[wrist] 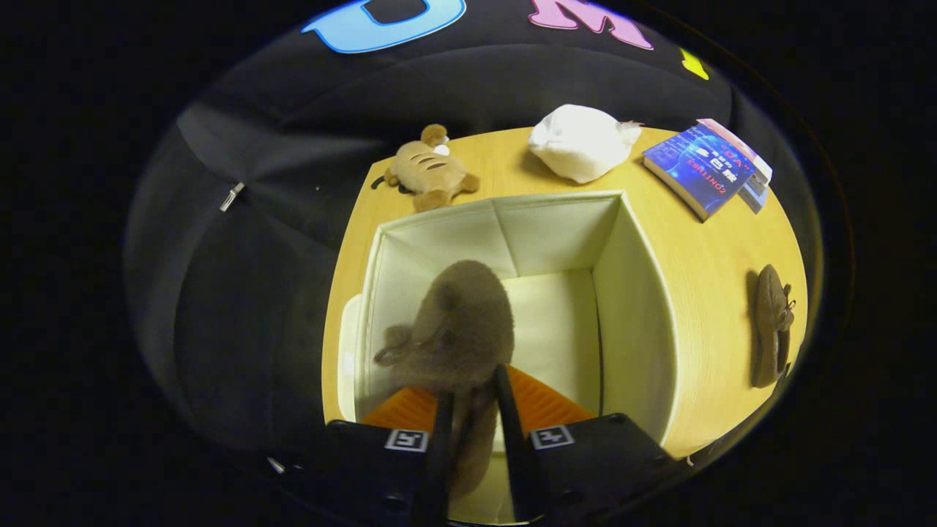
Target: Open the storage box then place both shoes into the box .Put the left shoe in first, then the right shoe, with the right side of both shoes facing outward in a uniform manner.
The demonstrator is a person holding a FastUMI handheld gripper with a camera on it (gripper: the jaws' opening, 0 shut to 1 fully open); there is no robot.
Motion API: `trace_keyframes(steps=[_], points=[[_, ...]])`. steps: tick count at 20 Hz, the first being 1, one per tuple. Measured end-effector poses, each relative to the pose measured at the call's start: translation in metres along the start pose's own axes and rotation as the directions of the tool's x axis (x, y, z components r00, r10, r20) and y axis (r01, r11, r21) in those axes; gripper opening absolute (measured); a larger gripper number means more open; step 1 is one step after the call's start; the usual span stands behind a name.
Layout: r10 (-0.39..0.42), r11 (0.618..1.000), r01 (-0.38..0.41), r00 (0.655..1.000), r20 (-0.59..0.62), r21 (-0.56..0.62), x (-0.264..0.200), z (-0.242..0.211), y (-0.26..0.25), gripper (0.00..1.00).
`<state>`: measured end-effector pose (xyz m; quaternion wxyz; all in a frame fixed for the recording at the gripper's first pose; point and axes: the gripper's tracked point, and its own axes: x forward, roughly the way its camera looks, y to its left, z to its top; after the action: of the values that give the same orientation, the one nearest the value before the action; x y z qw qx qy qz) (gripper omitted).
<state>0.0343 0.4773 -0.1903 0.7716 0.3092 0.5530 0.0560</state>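
So we're at the first-shoe step here. The tool (pixel 472 410) has its two fingers clamped on a fuzzy brown shoe (pixel 461 329), gripping it at one end, and the shoe hangs just ahead of the fingers, down inside the open storage box (pixel 637 293). The box is a cream fabric one sitting on the worktop (pixel 703 293) with its top already open, so that part looks done. Going by the task order this should be the left shoe, though I can't really confirm which foot it is from this angle.

The other shoe (pixel 772 326) lies on the worktop well off to the right of the tool, outside the box.

Next move, I'd guess: lower the held shoe to the box floor, keeping its right side turned outward, leave room beside it for the second one, then let go.
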Motion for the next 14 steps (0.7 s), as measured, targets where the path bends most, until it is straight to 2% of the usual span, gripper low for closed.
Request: trace_keyframes(steps=[3,11,14], points=[[0.067,0.997,-0.067,0.998,0.002,-0.026,-0.004,0.001,0.017,0.82],[0.194,0.978,-0.189,0.979,0.057,-0.084,-0.054,0.011,0.027,0.87],[0.229,0.969,-0.216,0.968,0.104,-0.123,-0.081,0.023,0.016,0.92]])
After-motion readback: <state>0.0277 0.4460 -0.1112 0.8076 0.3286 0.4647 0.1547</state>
